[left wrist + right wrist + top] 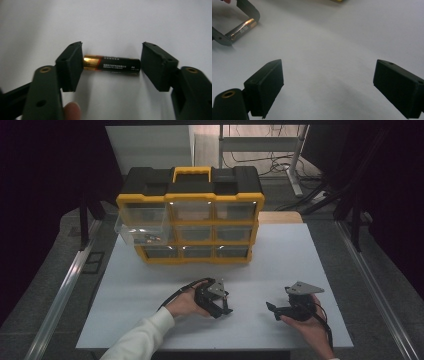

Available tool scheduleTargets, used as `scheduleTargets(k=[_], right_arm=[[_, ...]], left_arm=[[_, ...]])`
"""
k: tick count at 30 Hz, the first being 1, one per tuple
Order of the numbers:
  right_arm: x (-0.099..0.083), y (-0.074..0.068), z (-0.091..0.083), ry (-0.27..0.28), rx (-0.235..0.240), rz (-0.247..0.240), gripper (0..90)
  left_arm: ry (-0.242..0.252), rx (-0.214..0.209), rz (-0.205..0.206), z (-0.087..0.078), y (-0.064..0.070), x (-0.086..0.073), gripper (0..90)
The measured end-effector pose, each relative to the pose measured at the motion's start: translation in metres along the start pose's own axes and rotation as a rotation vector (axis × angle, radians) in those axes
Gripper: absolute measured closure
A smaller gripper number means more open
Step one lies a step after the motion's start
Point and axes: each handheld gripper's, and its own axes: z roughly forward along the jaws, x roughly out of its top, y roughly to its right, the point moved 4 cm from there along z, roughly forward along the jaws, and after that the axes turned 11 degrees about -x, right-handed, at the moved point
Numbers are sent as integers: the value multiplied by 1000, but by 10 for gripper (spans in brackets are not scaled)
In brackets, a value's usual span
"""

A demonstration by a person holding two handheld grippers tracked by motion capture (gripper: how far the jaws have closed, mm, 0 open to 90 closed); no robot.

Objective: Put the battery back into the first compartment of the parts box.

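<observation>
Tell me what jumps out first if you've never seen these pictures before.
The yellow and black drawer cabinet at the back of the white table, its top-left drawer pulled out. Nearer the person, a battery lies on the table between the open jaws of the left gripper. The right gripper, also open, holds nothing.

Small items in open drawer point(145, 238) indistinct

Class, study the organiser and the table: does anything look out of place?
Yes. On the yellow organiser, the top-left drawer is pulled out while the others sit flush. A loose AA battery lies on the table between the left tool jaws.
</observation>
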Motion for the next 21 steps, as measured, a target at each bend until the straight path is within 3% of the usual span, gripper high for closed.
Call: scheduleTargets(k=[8,21], right_arm=[[0,0,0,2,0,0,97],[0,0,-1,4,0,1,98]], left_arm=[[7,11,-2,-1,2,0,408],[135,29,-19,-33,10,3,409]])
